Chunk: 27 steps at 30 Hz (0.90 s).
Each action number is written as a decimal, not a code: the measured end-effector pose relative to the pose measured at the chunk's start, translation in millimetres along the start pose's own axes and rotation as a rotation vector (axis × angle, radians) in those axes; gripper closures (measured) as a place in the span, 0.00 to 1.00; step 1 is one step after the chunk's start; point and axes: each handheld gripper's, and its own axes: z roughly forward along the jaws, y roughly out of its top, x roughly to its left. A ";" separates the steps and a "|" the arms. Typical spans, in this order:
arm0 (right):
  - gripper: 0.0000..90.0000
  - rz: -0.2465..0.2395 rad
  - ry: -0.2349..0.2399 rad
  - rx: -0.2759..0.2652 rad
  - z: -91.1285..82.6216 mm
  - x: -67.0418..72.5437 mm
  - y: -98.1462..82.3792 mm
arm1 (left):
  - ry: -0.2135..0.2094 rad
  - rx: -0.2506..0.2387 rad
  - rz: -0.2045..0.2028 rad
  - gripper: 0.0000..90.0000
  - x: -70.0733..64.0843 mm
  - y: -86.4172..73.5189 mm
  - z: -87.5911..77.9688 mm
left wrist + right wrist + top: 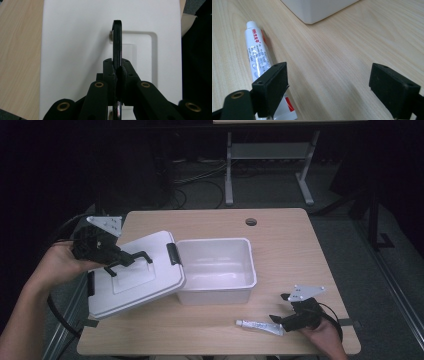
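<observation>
A white plastic lid (135, 275) with a black carrying handle (131, 260) and black side latches hangs tilted at nine o'clock of its open white storage box (216, 270), overlapping the box's rim, while a white ointment tube (259, 326) lies flat at the box's five o'clock.
</observation>
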 end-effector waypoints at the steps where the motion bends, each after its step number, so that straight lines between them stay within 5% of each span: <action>1: 0.17 0.001 -0.001 0.001 -0.2 0.0 -0.1 | 0.002 -0.002 -0.003 0.93 0.0 -2.4 -0.7; 27: 0.17 0.002 -0.008 0.003 2.9 4.6 3.4 | 0.015 -0.017 -0.115 0.93 0.2 -75.7 11.3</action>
